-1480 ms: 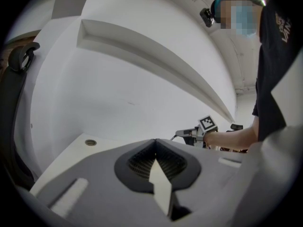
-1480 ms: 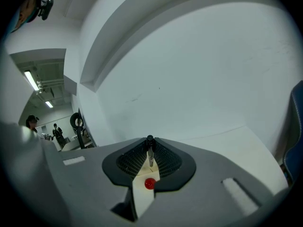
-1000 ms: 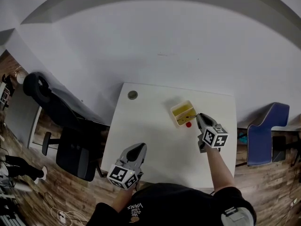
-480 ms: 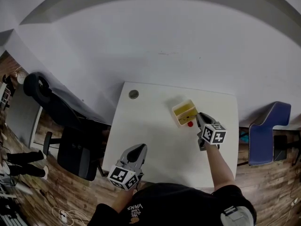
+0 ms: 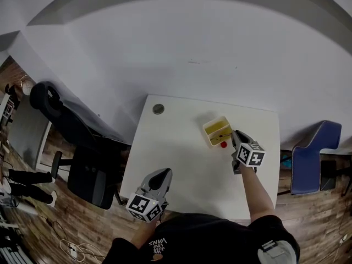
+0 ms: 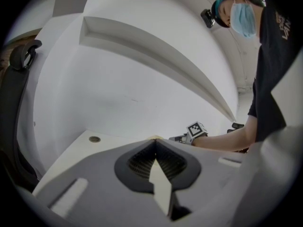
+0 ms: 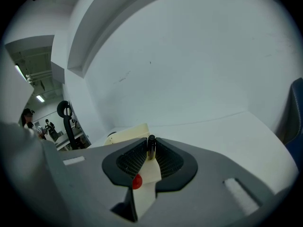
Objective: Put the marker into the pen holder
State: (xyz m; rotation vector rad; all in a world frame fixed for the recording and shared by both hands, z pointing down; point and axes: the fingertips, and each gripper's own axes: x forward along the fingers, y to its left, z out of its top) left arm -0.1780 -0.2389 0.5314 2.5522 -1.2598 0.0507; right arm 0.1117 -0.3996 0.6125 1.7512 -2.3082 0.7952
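- Your right gripper (image 5: 236,137) clamped the marker (image 7: 151,146) between its jaws, just beside the yellow pen holder (image 5: 216,131).
- Your left gripper (image 6: 155,144) kept nothing, jaws together, above the table (image 5: 181,142).

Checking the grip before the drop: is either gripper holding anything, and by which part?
The right gripper holds the marker by its dark barrel, at the tips of the jaws; its red end is free. The left gripper is shut, empty.

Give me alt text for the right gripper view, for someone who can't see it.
The right gripper is shut on a dark marker with a red end, and a cream pen holder sits just beyond its jaws. Below is a white table, behind it a white wall, with a blue chair at the right edge.
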